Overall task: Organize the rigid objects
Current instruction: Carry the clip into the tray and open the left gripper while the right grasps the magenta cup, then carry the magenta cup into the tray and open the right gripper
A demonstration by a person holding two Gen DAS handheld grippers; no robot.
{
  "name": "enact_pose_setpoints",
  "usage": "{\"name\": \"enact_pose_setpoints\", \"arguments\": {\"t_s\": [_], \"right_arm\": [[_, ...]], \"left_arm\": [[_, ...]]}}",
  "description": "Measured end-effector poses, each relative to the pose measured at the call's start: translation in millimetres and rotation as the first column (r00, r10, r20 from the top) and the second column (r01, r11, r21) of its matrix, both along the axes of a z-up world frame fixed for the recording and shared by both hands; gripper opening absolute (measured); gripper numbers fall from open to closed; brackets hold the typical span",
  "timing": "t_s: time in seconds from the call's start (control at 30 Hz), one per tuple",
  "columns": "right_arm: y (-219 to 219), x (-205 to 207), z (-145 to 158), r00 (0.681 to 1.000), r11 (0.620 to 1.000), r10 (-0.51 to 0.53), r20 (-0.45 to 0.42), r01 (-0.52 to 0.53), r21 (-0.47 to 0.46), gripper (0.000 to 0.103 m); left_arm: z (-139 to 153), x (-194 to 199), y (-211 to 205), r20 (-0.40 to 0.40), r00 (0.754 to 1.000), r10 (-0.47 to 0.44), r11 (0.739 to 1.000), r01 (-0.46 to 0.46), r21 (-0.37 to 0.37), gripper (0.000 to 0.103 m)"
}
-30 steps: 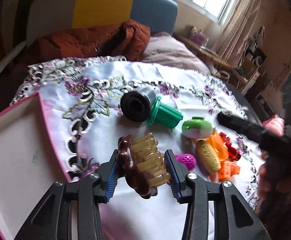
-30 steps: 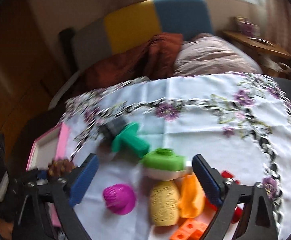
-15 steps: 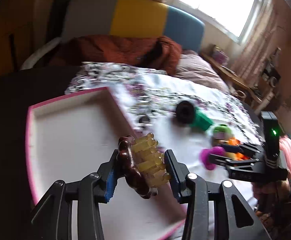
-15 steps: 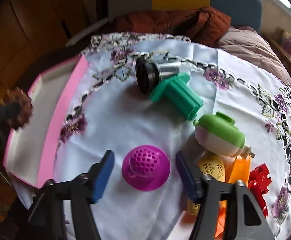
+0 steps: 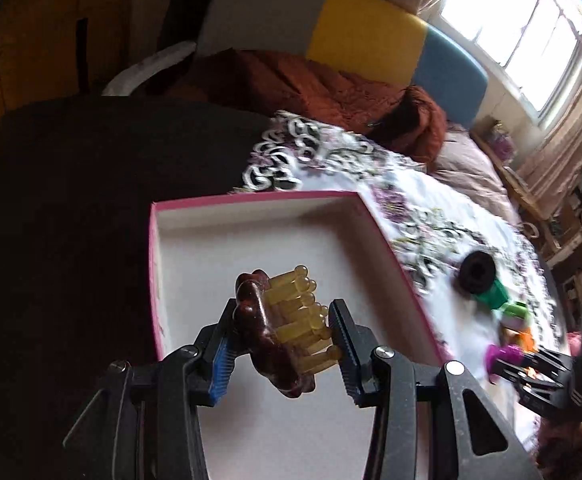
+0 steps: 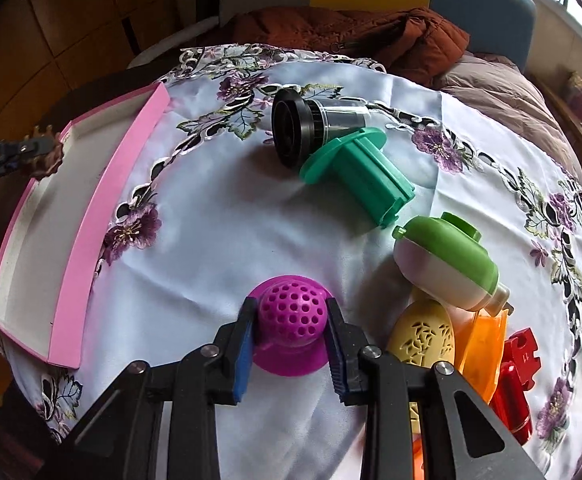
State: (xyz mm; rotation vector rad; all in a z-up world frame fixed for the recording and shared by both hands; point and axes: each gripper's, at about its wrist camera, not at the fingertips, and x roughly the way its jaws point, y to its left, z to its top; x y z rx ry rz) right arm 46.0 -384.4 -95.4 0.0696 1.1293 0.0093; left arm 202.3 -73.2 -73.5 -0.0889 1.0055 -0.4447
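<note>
Brush [image 5: 279,328], brown-backed with yellow bristles, sits crosswise between the left gripper [image 5: 281,340] pads, back against one pad, bristle tips against the other; jaws about half open and clamped on it, held in the air over the white floor of the pink-rimmed tray [image 5: 251,200], near its front edge. Purple perforated dome [image 6: 293,320] stands on the tablecloth [image 6: 211,240] near the table's front edge, its knob pinched between the right gripper [image 6: 291,334] pads; those jaws have just been closing and now press both sides. Tray lies at the table's left edge. Green cylinder [image 6: 357,172] and black-capped jar [image 6: 307,128] lie farther back.
</note>
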Motion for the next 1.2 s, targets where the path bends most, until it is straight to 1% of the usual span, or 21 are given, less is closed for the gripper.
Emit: {"name": "enact_pose_setpoints", "arguments": {"t_s": [0.17,0.23,0.3,0.4,0.5,0.57,0.63,0.77,0.93,1.2], "right_arm": [[0,-1,0,1.000,1.000,0.004,0.002,-0.004,-0.017,0.032],[1,0,0,1.000,1.000,0.006,0.003,-0.006,-0.026,0.032],[2,0,0,1.000,0.999,0.008,0.004,-0.008,-0.033,0.032],[3,0,-1,1.000,0.999,0.009,0.003,-0.009,-0.042,0.032],[3,0,-1,1.000,0.999,0.003,0.003,-0.003,-0.049,0.032],[3,0,-1,1.000,0.999,-0.002,0.004,0.002,-0.050,0.032],[3,0,-1,1.000,0.999,-0.001,0.004,0.002,-0.053,0.032],[4,0,-1,1.000,0.998,0.001,0.006,-0.001,-0.063,0.032],[5,0,-1,1.000,0.998,0.000,0.008,0.000,-0.065,0.032],[7,-1,-1,1.000,0.997,0.007,0.010,-0.006,-0.079,0.032]], "left_arm": [[-10,15,3,0.002,0.999,0.054,0.996,-0.054,0.072,0.045],[-9,16,5,0.017,0.997,0.070,0.993,-0.071,0.097,0.049],[-5,13,8,0.032,0.997,0.076,0.992,-0.079,0.098,0.055],[2,5,14,0.045,0.995,0.092,0.991,-0.096,0.093,0.057],[13,-11,21,0.077,0.990,0.119,0.988,-0.126,0.090,0.057],[20,-28,21,0.105,0.988,0.113,0.988,-0.123,0.089,0.057],[25,-49,19,0.132,0.987,0.095,0.990,-0.108,0.095,0.057],[26,-91,7,0.156,0.987,0.040,0.992,-0.059,0.114,0.057],[21,-131,-10,0.140,0.990,0.001,0.993,-0.017,0.116,0.057],[22,-158,-25,0.131,0.991,-0.029,0.992,0.012,0.129,0.057]]}}
